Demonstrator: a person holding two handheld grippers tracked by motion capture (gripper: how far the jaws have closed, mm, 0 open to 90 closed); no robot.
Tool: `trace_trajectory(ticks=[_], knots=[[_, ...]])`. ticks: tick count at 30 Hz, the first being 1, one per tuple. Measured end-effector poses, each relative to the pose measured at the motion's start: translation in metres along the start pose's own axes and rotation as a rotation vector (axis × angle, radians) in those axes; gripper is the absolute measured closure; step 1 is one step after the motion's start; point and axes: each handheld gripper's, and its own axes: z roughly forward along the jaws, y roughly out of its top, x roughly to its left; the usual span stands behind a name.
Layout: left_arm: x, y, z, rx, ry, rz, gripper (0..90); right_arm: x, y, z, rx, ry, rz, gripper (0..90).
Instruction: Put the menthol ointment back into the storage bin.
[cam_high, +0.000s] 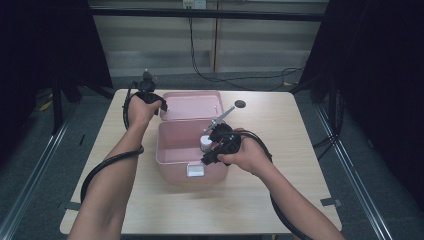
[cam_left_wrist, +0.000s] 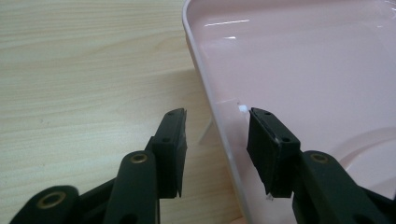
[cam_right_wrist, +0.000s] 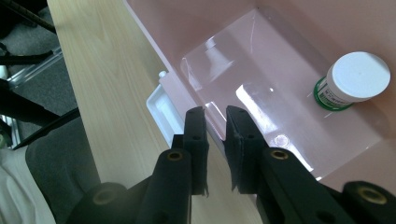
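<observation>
A pink plastic box (cam_high: 165, 150) stands open at the table's middle, its lid (cam_high: 192, 105) laid back behind it. Inside stands a small jar with a white cap (cam_high: 205, 142) and a green label (cam_right_wrist: 357, 79). My left gripper (cam_high: 159, 106) is at the lid's left edge. In the left gripper view its jaws (cam_left_wrist: 217, 140) straddle the lid's rim (cam_left_wrist: 205, 88) with gaps on both sides, so it is open. My right gripper (cam_high: 211, 156) is at the box's front wall. In the right gripper view (cam_right_wrist: 215, 140) its pads are shut on that wall's rim (cam_right_wrist: 187, 93).
A white latch (cam_high: 195, 170) sits on the box's front (cam_right_wrist: 163, 105). A small black disc (cam_high: 240, 104) lies on the wooden table (cam_high: 280, 190) behind the right hand. Cables trail from both grippers along the forearms. Dark curtains stand at both sides.
</observation>
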Motion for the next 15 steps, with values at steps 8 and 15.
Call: trace_trajectory(ticks=[8,15], knots=[[0.000,0.007,0.005,0.018,-0.002,-0.012,65.8,-0.002,0.000,0.000,-0.002,0.009,0.002,79.0],[0.001,0.012,0.004,0.031,0.001,-0.017,77.7,-0.002,0.000,0.000,-0.004,0.010,0.008,78.9]])
